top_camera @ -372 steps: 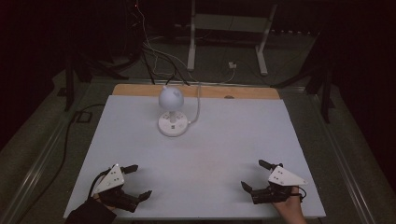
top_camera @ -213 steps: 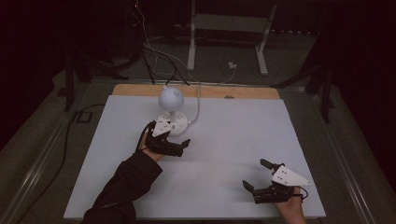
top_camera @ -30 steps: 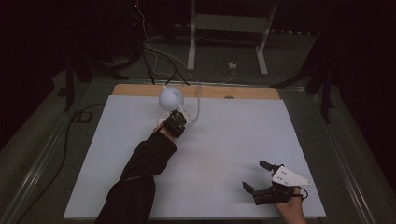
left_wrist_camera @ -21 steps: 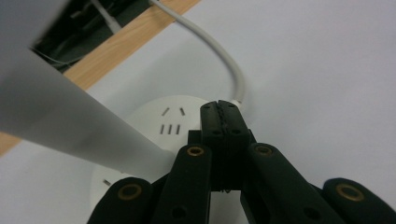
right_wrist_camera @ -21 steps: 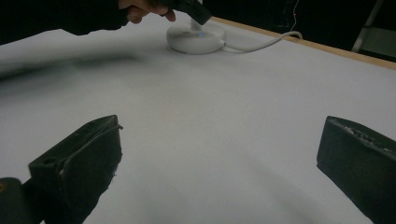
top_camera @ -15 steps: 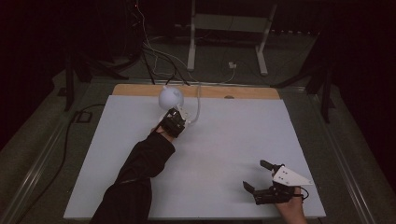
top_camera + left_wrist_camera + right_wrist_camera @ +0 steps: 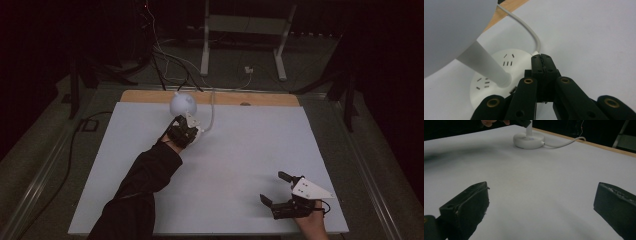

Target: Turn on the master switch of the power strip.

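A: Lamp (image 7: 181,104) first, from the high view: it stands near the far edge of the desk (image 7: 250,150), its round white head above the base, a white cable (image 7: 212,112) curving off toward the wooden strip behind.

B: And the left gripper (image 7: 184,131)?

A: Right at the lamp, on the near side, just under the head. The dark sleeve (image 7: 145,175) reaches to it across the desk. The right gripper (image 7: 287,192) sits well apart, by the near right corner, jaws spread with nothing between them.

B: What does the left gripper view add?

A: There the left gripper (image 7: 541,62) has its jaws pressed flat together, tips meeting, nothing caught in them. The tips are over the rim of the round base (image 7: 499,75), close to where the cable (image 7: 529,32) plugs in. I cannot tell whether they touch the base. The white stem (image 7: 489,67) rises to the left of the jaws, and the lamp head (image 7: 451,30) looms large at upper left.

B: And the right gripper view?

A: The right gripper (image 7: 541,202) shows both jaws wide apart over bare desk (image 7: 536,182). The lamp base (image 7: 529,140) is far ahead of them, cable (image 7: 564,143) trailing right.
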The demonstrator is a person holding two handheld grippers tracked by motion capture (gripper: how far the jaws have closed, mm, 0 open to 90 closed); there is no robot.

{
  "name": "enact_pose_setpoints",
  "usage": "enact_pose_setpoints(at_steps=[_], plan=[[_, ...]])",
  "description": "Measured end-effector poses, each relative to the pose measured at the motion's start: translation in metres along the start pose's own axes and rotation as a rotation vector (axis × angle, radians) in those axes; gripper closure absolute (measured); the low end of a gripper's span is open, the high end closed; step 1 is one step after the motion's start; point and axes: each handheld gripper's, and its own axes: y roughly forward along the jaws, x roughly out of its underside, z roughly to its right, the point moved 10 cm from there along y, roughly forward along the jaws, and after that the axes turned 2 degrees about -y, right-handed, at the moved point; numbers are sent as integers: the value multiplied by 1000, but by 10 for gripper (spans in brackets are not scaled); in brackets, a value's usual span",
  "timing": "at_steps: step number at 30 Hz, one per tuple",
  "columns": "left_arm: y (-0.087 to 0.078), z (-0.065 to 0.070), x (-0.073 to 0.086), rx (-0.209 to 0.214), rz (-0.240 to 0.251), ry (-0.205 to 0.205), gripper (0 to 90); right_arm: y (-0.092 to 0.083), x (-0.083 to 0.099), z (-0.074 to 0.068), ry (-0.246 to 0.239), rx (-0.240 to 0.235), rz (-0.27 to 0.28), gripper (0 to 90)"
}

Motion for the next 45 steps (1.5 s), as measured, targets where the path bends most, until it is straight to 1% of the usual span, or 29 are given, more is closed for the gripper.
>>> enact_pose_setpoints(at_steps=[1, 4, 6, 9, 11, 12, 13, 14, 15, 17, 18, 19, 20, 21, 22, 23, 24, 26, 28, 29, 30, 31, 33, 34, 36, 38, 40, 45], plan=[[-2, -1, 0, 0, -2, -1, 900, 0, 0, 0, 0, 1, -1, 0], [-7, -1, 1, 30, 5, -18, 900, 0, 0, 0, 0, -1, 0, 0], [-11, 0, 2, 58, 8, -29, 900, 0, 0, 0, -1, -2, 2, 0], [-16, 0, 4, 74, 13, -26, 900, 0, 0, 0, 0, -2, 3, 0], [-20, -3, 6, 68, 17, -25, 900, 0, 0, 0, 0, -3, 3, 0], [-22, -3, 6, 74, 22, -32, 895, 0, 0, 0, -1, -3, 2, 0], [-24, -4, 7, 78, 25, -37, 845, 0, -1, -1, -1, -3, 2, 0], [-26, -5, 8, 76, 27, -43, 833, 0, 0, -1, 0, -4, 2, 0], [-28, -5, 8, 85, 29, -42, 804, 0, 0, -1, 0, -4, 1, 0], [-32, -5, 9, 109, 40, -54, 802, 0, 0, -1, 1, -5, 1, 0], [-35, -5, 10, 117, 40, -57, 698, 0, 0, 0, 2, -4, 1, 0], [-36, -4, 10, 133, 41, -68, 650, 0, 0, 0, 4, -5, 1, 0], [-38, -4, 11, 138, 36, -68, 650, 0, 0, 0, 4, -5, 1, 0], [-40, -4, 12, 145, 36, -69, 573, 0, 0, -1, 3, -4, 0, 0], [-42, -3, 13, 157, 33, -73, 573, 0, 0, -1, 3, -4, 0, 0], [-43, -3, 14, 154, 31, -73, 526, 0, 0, -1, 2, -4, 0, 0], [-45, -2, 15, 156, 29, -65, 480, 0, 0, -1, 1, -4, 0, 0], [-49, 2, 19, 181, 16, -69, 394, 0, 0, -1, 0, -3, 0, 0], [-51, 6, 23, 218, 0, -63, 266, 0, 0, 0, 0, -1, 0, 0], [-53, 8, 25, 231, -1, -68, 203, 0, 0, 0, 0, -1, 1, 0], [-55, 9, 27, 246, -2, -71, 161, 0, 0, 0, -1, -1, 0, 0], [-57, 10, 28, 248, 1, -73, 152, 0, 0, 0, -1, -1, 0, 0], [-62, 12, 31, 288, -1, -75, 69, 0, 0, 0, -1, -2, 0, 0], [-65, 13, 33, 295, -1, -75, 44, 0, 0, 0, -1, -2, 0, 0], [-70, 16, 37, 313, -5, -55, 9, 0, 0, 0, 1, -2, -1, 0], [-75, 20, 40, 342, 1, -46, 2, 0, 0, 0, -1, -1, -1, 0], [-79, 22, 43, 346, 3, -40, 2, 0, 0, -1, 0, -1, -1, 0], [-88, 22, 54, 350, 13, -44, 2, 1, 0, -1, -4, -2, -3, 0]])
